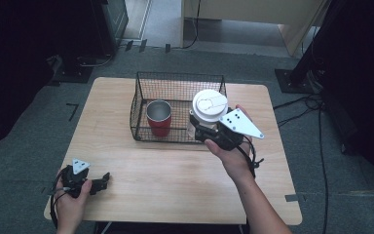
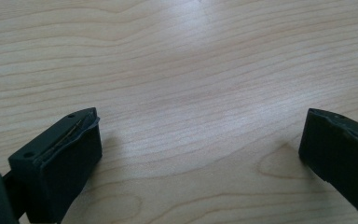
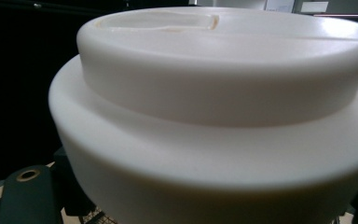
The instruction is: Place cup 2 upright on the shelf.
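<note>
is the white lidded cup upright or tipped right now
Upright. In the high view the white lidded cup shows its round lid facing up, held by the right gripper above the wire basket's front right corner.

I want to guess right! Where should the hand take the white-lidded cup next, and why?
Probably a bit further over the wire basket, then down beside the red cup. The right gripper grips the white-lidded cup at the basket's right end, and there looks to be free room there.
</note>
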`<state>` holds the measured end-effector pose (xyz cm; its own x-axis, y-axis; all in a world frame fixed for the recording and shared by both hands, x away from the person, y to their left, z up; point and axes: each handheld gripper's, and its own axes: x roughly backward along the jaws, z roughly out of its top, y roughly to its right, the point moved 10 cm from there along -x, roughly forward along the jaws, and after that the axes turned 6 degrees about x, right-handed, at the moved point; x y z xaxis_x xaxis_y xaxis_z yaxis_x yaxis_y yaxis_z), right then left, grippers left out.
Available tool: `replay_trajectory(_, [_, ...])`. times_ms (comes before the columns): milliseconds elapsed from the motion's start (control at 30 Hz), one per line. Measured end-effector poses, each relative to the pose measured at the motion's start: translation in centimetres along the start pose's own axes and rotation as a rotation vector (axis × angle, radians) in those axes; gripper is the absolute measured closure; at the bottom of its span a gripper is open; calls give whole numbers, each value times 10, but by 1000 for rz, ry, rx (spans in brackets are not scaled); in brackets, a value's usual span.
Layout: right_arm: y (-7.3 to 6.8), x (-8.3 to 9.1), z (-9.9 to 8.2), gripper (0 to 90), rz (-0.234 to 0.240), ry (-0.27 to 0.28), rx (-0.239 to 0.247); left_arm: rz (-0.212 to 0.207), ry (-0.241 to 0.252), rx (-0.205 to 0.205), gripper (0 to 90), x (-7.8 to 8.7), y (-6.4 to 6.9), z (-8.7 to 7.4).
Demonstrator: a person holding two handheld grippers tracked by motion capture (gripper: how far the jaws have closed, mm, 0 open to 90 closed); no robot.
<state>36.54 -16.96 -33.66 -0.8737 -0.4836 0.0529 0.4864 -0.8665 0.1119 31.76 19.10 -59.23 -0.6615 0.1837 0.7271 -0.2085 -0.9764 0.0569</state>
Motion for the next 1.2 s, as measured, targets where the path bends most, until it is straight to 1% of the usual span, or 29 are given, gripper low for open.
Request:
replay_trajectory(100, [4,-7,0,163,-12,2,-3,0,0,0,0,0,0,0])
replay_trajectory(167, [6,-12,1,163,-17,2,5,0,-1,0,0,0,0,0])
replay_trajectory(233, [7,-17,1,163,-18,3,5,0,0,0,0,0,0,0])
replay_trajectory(467, [12,-35,-2,163,-38,-9,9,0,1,0,0,0,0,0])
replay_trajectory(700, [16,-53,-14,162,-66,-44,10,0,1,0,0,0,0,0])
replay_trajectory(767, [18,-58,-18,162,-75,-55,6,0,1,0,0,0,0,0])
replay_trajectory(900, [23,-66,-25,162,-97,-75,12,0,2,0,0,0,0,0])
replay_trajectory(1000, [24,-71,-31,162,-101,-90,18,0,1,0,0,0,0,0])
replay_trajectory(1200, [25,-82,-42,162,-112,-118,4,-1,1,1,0,0,0,0])
